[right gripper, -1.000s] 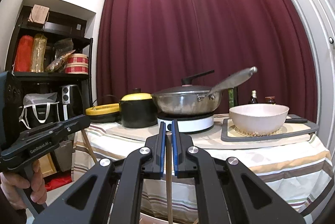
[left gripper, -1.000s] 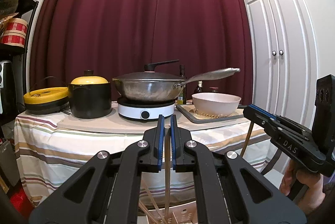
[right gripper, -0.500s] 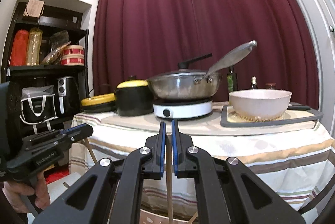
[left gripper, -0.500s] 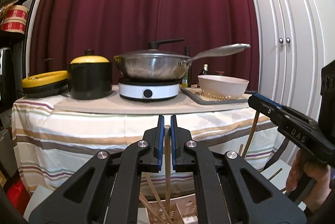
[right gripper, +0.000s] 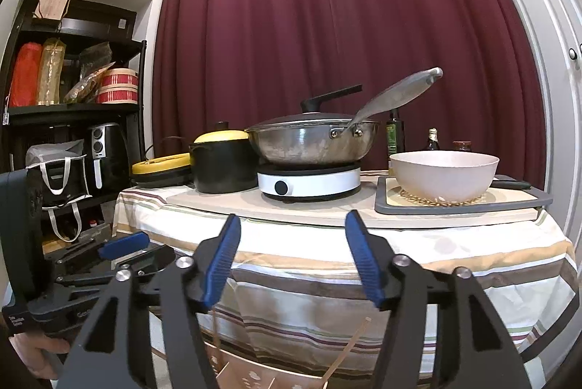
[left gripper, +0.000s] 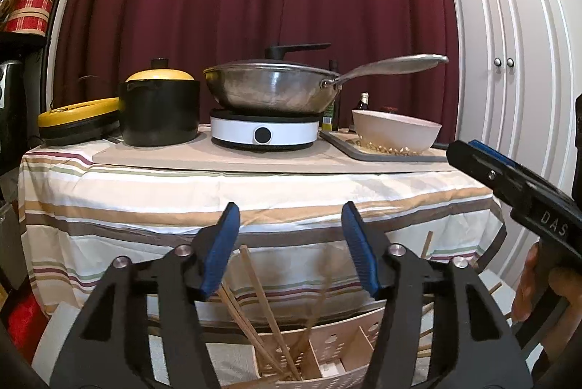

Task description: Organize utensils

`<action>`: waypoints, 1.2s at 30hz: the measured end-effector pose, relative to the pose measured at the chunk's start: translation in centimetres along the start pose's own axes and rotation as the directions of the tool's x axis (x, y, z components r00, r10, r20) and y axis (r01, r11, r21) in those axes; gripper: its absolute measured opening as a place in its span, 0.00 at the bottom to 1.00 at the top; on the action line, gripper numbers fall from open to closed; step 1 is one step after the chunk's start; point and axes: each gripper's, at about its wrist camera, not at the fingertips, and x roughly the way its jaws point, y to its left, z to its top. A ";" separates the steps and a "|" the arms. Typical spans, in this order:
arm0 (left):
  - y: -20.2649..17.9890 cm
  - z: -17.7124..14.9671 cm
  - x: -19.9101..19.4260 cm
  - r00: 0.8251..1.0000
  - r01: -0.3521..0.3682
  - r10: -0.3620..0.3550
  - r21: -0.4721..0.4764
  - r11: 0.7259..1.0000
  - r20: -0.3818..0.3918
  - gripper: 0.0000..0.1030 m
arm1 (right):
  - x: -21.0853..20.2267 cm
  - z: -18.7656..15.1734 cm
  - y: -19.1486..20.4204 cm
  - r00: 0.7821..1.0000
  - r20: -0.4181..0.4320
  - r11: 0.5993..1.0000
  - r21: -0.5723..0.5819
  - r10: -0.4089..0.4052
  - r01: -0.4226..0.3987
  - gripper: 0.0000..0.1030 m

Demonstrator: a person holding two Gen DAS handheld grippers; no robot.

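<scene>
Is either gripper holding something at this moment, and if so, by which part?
Nothing is held. The left gripper and the right gripper both stand open, with no chopstick between the jaws. The chopsticks stand in the utensil holder below.

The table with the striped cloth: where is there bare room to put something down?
On the beige mat, the front strip before the black pot with yellow lid and the white induction cooker is bare. The grey tray is mostly taken by the pale pink bowl. The back row is crowded.
</scene>
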 end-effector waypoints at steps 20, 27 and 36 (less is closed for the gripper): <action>-0.1 -0.3 -12.6 0.995 -0.104 0.104 -0.022 0.994 0.012 0.96 | -10.7 -0.5 2.2 0.977 -0.060 0.979 0.016 -0.204 0.205 0.82; -0.8 -1.0 -20.7 0.986 -0.166 0.166 -0.011 0.986 0.028 0.96 | -17.2 -0.7 3.8 0.967 -0.083 0.969 0.039 -0.241 0.244 0.83; -1.5 -1.3 -28.7 0.977 -0.207 0.208 -0.015 0.978 0.052 0.96 | -23.7 0.4 6.4 0.964 -0.061 0.965 0.016 -0.260 0.261 0.86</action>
